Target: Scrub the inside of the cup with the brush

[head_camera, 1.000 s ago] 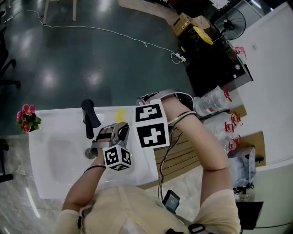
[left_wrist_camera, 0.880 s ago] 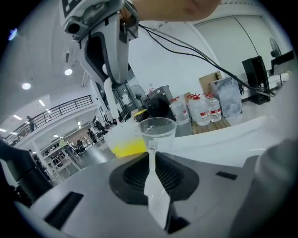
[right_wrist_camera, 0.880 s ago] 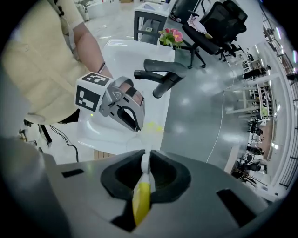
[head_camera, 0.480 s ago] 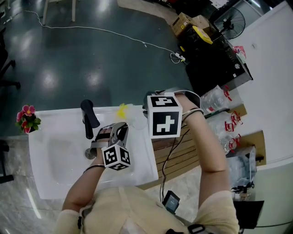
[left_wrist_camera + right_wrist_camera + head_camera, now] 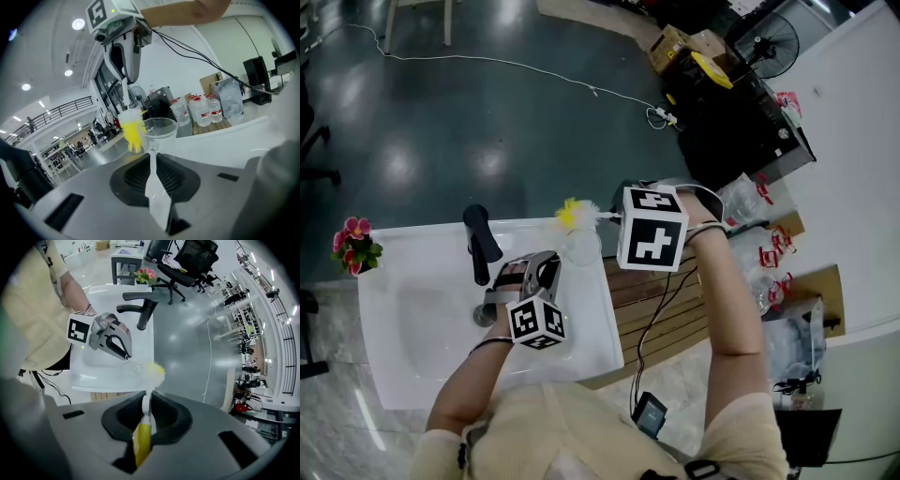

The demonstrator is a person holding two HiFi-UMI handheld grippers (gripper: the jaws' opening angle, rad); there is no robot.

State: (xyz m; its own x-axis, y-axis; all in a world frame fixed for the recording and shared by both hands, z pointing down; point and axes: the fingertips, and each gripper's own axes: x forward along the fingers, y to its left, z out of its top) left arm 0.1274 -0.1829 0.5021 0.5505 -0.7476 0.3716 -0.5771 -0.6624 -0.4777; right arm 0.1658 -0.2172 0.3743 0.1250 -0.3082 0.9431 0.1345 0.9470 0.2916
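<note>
My left gripper (image 5: 155, 161) is shut on the flat stem of a clear plastic cup (image 5: 159, 132), which it holds over the white sink (image 5: 403, 328). In the head view the cup (image 5: 579, 247) sticks out past the left gripper (image 5: 549, 270). My right gripper (image 5: 146, 405) is shut on the yellow handle of a brush (image 5: 142, 442). Its marker cube (image 5: 652, 228) hangs right of the cup. The yellow-white brush head (image 5: 572, 214) sits outside the cup, just beyond its rim. In the left gripper view the brush head (image 5: 132, 132) stands left of the cup.
A black faucet (image 5: 482, 242) rises at the sink's back edge. Pink flowers (image 5: 356, 242) stand at its far left corner. A slatted wooden top (image 5: 666, 309) lies to the right, with water bottles (image 5: 733, 206) beyond it. A small device (image 5: 650, 412) hangs from cables below.
The right gripper moved right and away with the brush and rolled. The brush head came from over the cup to beyond its rim. The left gripper and cup stayed put.
</note>
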